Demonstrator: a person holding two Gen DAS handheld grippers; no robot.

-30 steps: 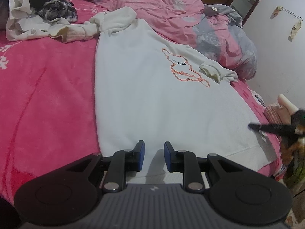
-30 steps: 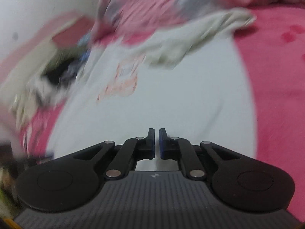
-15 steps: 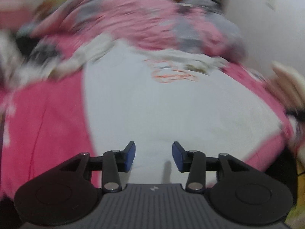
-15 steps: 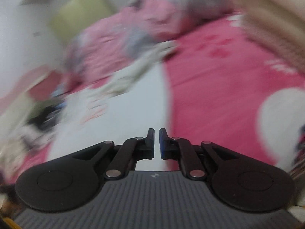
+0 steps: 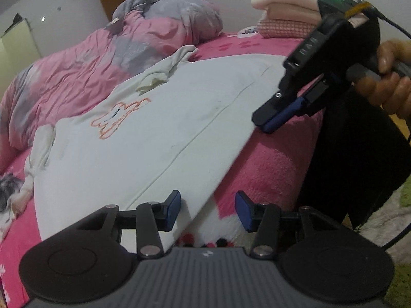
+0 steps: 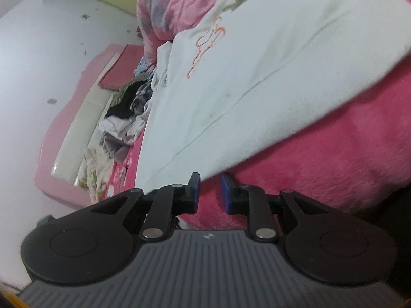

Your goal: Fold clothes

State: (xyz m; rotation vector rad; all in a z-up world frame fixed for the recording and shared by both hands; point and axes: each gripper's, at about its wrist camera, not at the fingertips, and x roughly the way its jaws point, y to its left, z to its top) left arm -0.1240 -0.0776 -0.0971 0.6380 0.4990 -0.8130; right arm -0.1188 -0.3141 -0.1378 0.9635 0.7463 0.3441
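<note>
Smooth matt white cloth sweatshirt [image 5: 159, 138] lies on fuzzy pink blanket [image 5: 269, 159] (claw pads [image 5: 172, 209] matt).

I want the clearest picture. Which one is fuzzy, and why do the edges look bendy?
Left wrist view: mostly sharp; the orange outline drawing on the white sweatshirt reads clearly, though the fisheye lens curves the bed's edges. Right wrist view: softer, tilted, the white sweatshirt's hem smeared.

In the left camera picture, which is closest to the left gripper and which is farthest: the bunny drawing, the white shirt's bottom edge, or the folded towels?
From the left gripper:
1. The white shirt's bottom edge, right between the open fingers.
2. The bunny drawing, mid-shirt, to the left.
3. The folded towels, far back on the right.
</note>
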